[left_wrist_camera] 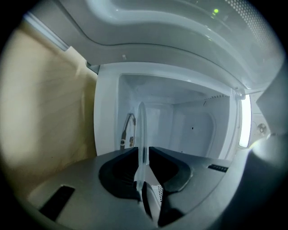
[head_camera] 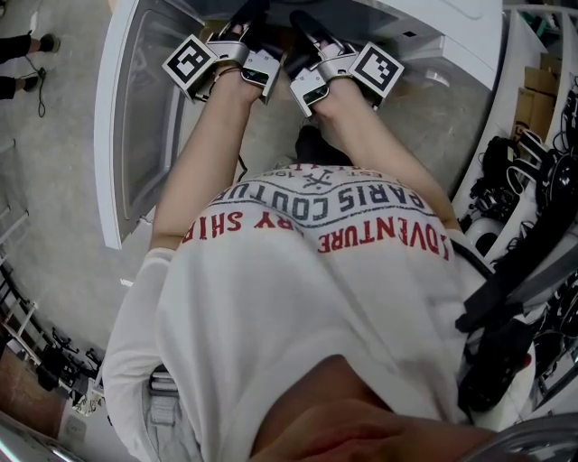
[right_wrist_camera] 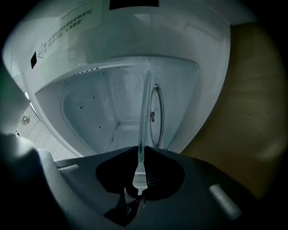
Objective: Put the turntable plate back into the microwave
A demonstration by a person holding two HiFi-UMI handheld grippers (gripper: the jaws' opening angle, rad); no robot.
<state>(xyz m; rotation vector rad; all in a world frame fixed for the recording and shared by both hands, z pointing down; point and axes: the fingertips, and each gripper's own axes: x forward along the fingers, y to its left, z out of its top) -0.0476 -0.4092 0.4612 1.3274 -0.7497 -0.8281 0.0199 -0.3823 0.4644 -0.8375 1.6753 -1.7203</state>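
Note:
The clear glass turntable plate [left_wrist_camera: 142, 130] shows edge-on as a thin upright blade in both gripper views, its rim [right_wrist_camera: 145, 112] reaching into the open white microwave cavity [left_wrist_camera: 189, 126]. My left gripper [left_wrist_camera: 143, 155] is shut on one side of its rim and my right gripper [right_wrist_camera: 140, 157] on the other. A roller ring [right_wrist_camera: 157, 117] with a centre hub lies inside the cavity just beyond the plate. In the head view both grippers, left [head_camera: 242, 50] and right [head_camera: 321, 56], reach side by side into the microwave [head_camera: 433, 23]; the plate is hidden there.
The microwave door [head_camera: 135, 126] stands swung open at the left of my arms. A beige wall [left_wrist_camera: 45, 117] flanks the oven. Black equipment and cables [head_camera: 524, 226] crowd the right side. Someone's feet [head_camera: 27, 45] show on the floor at far left.

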